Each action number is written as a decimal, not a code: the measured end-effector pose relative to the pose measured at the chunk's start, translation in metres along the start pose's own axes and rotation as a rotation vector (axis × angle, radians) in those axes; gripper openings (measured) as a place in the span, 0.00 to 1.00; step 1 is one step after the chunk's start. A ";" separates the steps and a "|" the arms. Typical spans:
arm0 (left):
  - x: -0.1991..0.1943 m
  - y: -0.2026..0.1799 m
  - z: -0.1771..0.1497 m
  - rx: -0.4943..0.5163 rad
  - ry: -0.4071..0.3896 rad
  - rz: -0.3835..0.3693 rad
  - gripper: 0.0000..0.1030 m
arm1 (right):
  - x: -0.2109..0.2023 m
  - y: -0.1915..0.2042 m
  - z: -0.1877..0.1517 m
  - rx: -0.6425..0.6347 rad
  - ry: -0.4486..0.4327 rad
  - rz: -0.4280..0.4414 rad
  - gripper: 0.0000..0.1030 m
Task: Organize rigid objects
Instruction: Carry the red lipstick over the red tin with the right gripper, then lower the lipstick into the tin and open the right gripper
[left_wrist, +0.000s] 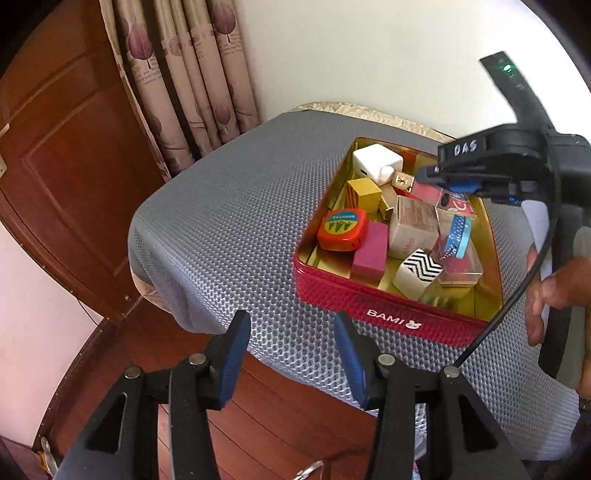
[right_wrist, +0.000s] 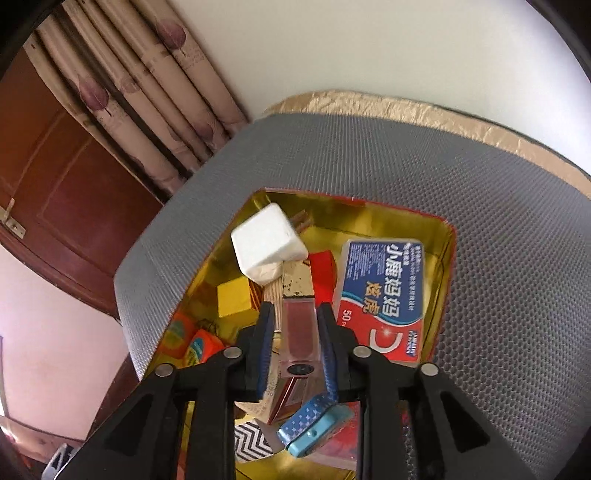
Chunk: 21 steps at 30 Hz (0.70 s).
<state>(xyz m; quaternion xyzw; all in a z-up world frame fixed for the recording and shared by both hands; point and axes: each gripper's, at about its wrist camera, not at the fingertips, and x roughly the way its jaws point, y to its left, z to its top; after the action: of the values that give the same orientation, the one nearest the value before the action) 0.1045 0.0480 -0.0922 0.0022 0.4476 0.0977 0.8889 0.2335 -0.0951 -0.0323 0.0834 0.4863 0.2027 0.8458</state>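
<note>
**Right gripper** (right_wrist: 295, 314): over the middle of the tin, pointing steeply down. Jaws narrowly parted. A slim pink bottle (right_wrist: 299, 328) lies between them, and a sliver of gap shows at its left side, so the pads appear to stand just off it rather than clamp it. Read as open, with the item already resting among the contents.

**Pink bottle**: clear-walled with a dark cap at the near end. Its long axis runs straight away from the gripper, parallel to both fingers, and its far end reaches the white charger (right_wrist: 267, 240).

**Key relation**: the bottle sits directly in the right gripper's gap, lengthwise. A clean exit probably means lifting up and back along that axis, since a sideways shift would drag it. The right hand is the nearer by far.

**Left gripper** (left_wrist: 290, 321): jaws wide and empty. It hangs over the near left edge of the table, outside the tin and well apart from it.

**Red tin** (left_wrist: 369, 299): gold inside and lidless, on a grey mesh mat (left_wrist: 221, 221). Contents:
- Far left: white charger, with a yellow block (right_wrist: 234, 295) just on its near side.
- Right: floss-pick box (right_wrist: 382, 295), lying flat.
- Near left: orange tape measure (left_wrist: 341, 229), with a magenta block (left_wrist: 369, 254) beside it.
- Near: zigzag cube (left_wrist: 417, 271) and a blue dotted roll (right_wrist: 314, 424).

**Status**: judged nearly done. No loose items show on the mat.

**Surroundings**: the person's hand (left_wrist: 554, 295) on the right handle. Curtain (left_wrist: 192, 74) and wooden door (left_wrist: 74, 166) to the far left.
</note>
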 end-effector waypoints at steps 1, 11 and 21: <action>-0.001 -0.001 0.000 0.003 0.000 -0.005 0.47 | -0.008 0.002 -0.002 -0.013 -0.029 -0.015 0.27; -0.019 -0.008 -0.002 0.029 -0.061 -0.061 0.47 | -0.113 0.031 -0.075 -0.152 -0.368 -0.208 0.82; -0.053 -0.015 -0.008 0.045 -0.185 -0.118 0.47 | -0.179 0.054 -0.135 -0.232 -0.609 -0.395 0.99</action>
<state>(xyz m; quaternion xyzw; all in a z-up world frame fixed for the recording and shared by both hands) 0.0696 0.0231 -0.0562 0.0049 0.3649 0.0342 0.9304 0.0239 -0.1297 0.0585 -0.0517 0.1931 0.0556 0.9782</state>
